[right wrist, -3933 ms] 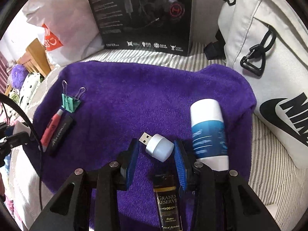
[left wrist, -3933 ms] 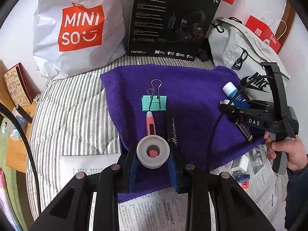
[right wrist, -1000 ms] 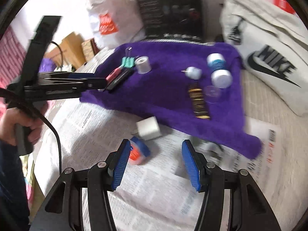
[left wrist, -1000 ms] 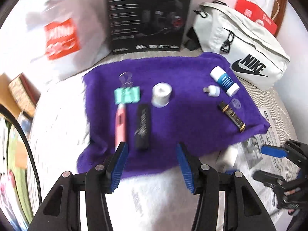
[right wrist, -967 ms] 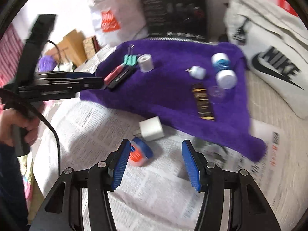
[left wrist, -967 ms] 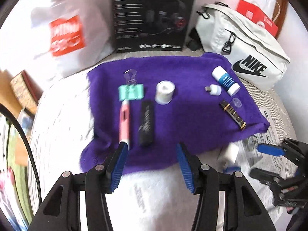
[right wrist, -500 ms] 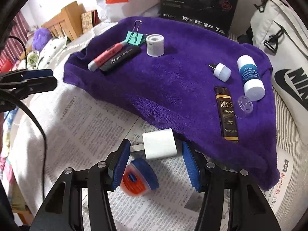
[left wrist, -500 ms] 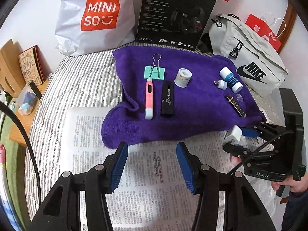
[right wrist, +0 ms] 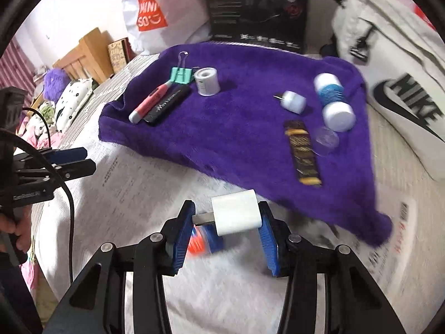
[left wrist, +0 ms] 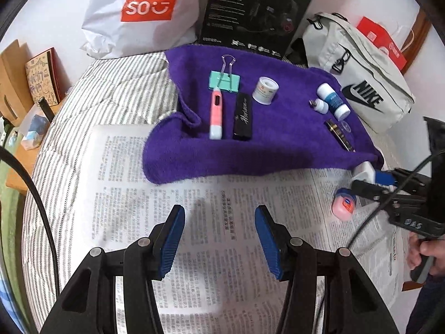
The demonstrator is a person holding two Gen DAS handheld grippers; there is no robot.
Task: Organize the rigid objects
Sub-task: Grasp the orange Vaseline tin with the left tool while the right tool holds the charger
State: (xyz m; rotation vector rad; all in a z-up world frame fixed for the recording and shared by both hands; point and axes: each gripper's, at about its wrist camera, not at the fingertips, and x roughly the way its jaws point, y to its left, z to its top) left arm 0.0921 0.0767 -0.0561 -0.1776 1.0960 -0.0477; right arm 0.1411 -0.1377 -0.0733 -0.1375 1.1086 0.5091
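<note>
A white charger plug (right wrist: pixel 236 215) sits between the fingers of my right gripper (right wrist: pixel 225 211), whose jaws are closing; its right pad meets the plug's body and the prongs reach the left pad. Just under it lies an orange and blue tin (right wrist: pixel 204 240) on newspaper. My left gripper (left wrist: pixel 219 214) hangs open and empty over the newspaper (left wrist: pixel 194 208). On the purple towel (left wrist: pixel 278 144) lie a green binder clip (left wrist: pixel 224 81), a pink pen (left wrist: pixel 216 114), a black case (left wrist: pixel 243 117), a tape roll (left wrist: pixel 265 90), a small USB lamp (left wrist: pixel 319 105), a blue-white bottle (left wrist: pixel 332 100) and a dark bar (left wrist: pixel 339 136).
Behind the towel stand a white Miniso bag (left wrist: pixel 139 14), a black headset box (left wrist: pixel 256 11) and a grey Nike bag (left wrist: pixel 358 83). The striped bed cover (left wrist: pixel 97 89) lies at the left, with a wooden stand and books (left wrist: pixel 27 78) beyond it. A person's hand (left wrist: pixel 428 253) holds the right gripper's handle.
My right gripper's jaws have narrowed around the white charger plug, which had gaps on both sides before. The left gripper drew back from the towel to over the newspaper.
</note>
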